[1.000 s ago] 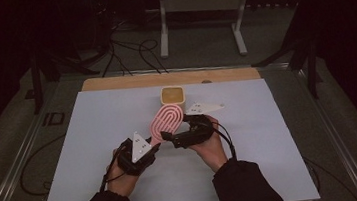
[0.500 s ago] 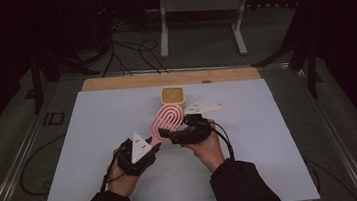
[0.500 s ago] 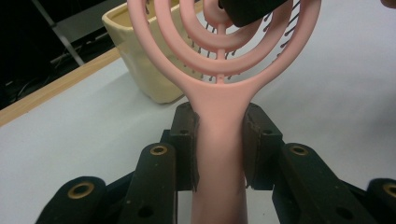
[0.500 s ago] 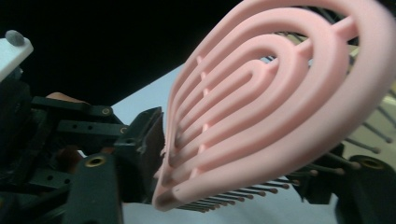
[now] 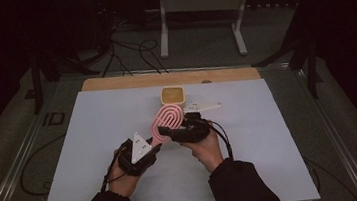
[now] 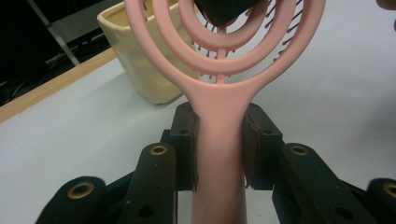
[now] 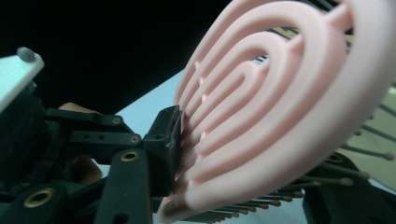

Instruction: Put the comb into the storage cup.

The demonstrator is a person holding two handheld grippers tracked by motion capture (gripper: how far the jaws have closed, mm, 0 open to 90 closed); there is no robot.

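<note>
The left gripper (image 6: 219,149) clamps the pink hairbrush (image 5: 167,120) by its handle. The right gripper (image 7: 243,186), jaws just closing, pinches the vented head between its fingers; uneven squeezing could bend ribs or bristles.

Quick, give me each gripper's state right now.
Left gripper: shut on the pink hairbrush, at its handle.
Right gripper: jaws have just been closing, now shut on the hairbrush head.
</note>
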